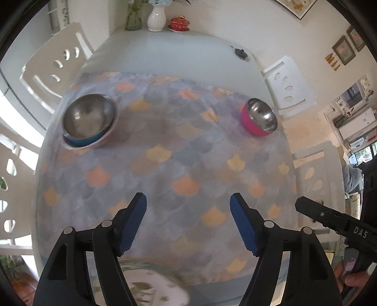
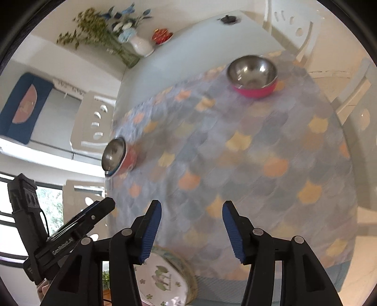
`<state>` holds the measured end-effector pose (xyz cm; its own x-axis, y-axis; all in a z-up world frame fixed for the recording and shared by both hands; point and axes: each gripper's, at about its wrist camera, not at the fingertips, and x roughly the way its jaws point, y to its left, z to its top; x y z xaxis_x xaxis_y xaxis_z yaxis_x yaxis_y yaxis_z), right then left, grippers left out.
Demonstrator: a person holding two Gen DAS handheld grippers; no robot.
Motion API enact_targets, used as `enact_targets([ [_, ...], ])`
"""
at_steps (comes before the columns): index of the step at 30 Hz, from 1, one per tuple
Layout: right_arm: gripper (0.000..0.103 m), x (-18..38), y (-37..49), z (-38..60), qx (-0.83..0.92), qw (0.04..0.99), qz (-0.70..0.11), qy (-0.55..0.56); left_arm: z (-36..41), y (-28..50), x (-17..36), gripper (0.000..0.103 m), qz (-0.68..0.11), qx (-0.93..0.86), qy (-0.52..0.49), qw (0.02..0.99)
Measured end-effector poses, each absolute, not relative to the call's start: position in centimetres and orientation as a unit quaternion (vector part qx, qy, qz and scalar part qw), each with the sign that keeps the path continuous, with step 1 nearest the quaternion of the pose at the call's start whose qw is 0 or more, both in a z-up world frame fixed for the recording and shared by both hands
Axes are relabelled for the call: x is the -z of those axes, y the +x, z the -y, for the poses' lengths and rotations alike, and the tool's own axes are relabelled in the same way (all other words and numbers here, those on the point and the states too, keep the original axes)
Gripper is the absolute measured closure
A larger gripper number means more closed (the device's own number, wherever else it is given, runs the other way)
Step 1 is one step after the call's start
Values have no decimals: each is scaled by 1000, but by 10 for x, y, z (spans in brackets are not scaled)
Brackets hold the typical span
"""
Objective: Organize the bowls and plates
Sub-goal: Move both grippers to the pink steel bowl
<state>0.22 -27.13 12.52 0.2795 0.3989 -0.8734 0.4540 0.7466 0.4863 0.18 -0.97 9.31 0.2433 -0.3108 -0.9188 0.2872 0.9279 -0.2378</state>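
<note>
A stack of nested steel bowls [image 1: 89,120] with a blue one inside a larger one sits at the far left of the scale-patterned tablecloth [image 1: 169,150]; it shows in the right wrist view [image 2: 116,156] too. A pink bowl with a steel inside [image 1: 259,117] stands at the far right, also in the right wrist view [image 2: 253,75]. A white plate with a green print [image 1: 150,289] lies at the near edge, below my left gripper [image 1: 188,207], which is open and empty. My right gripper [image 2: 192,214] is open and empty above the plate [image 2: 165,282].
White chairs [image 1: 56,58] stand around the table. A white vase [image 1: 156,17], a glass vase and a red lidded dish [image 1: 179,23] stand at the far end. A small black object [image 1: 240,53] lies at the far right.
</note>
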Motion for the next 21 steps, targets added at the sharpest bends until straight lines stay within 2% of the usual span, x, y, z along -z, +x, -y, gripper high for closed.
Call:
enact_targets([
  [12,51,-93,60,417,27,713,-605,353,138,61,-71,30,-585,161,-25,795],
  [21,51,-18,115,476,31,700,-585,407,202,119,-24,30,-596,146,-54,788],
])
